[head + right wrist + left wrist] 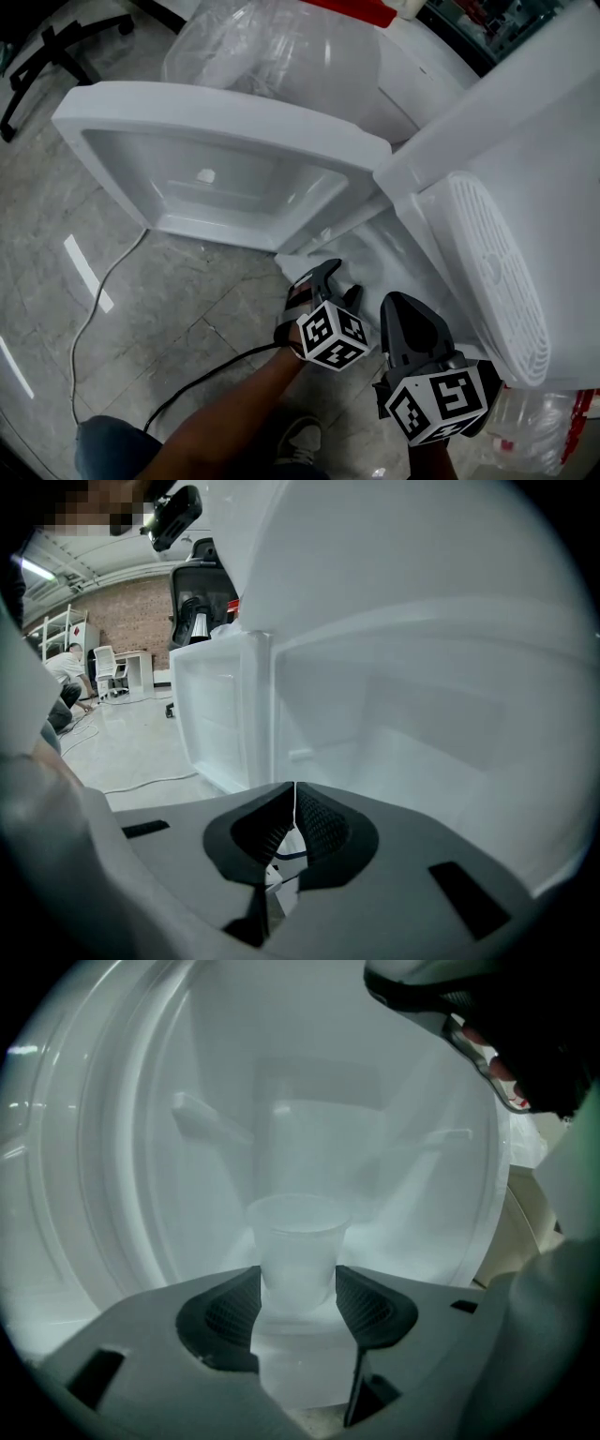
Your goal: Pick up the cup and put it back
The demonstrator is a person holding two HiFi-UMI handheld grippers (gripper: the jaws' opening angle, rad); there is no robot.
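1. Head view: two grippers. The left gripper (339,283) points into the open white appliance (525,187), and the right gripper (401,309) is just beside it. No cup shows here.
2. Left gripper view: one cup (298,1241) stands upright between the jaws, grasped at both sides. Keep it level and release only once its base rests.
3. Right gripper view: jaws clenched together, nothing between them.

Soft hazy white light, fisheye warp w/ dark vignette @ edges.
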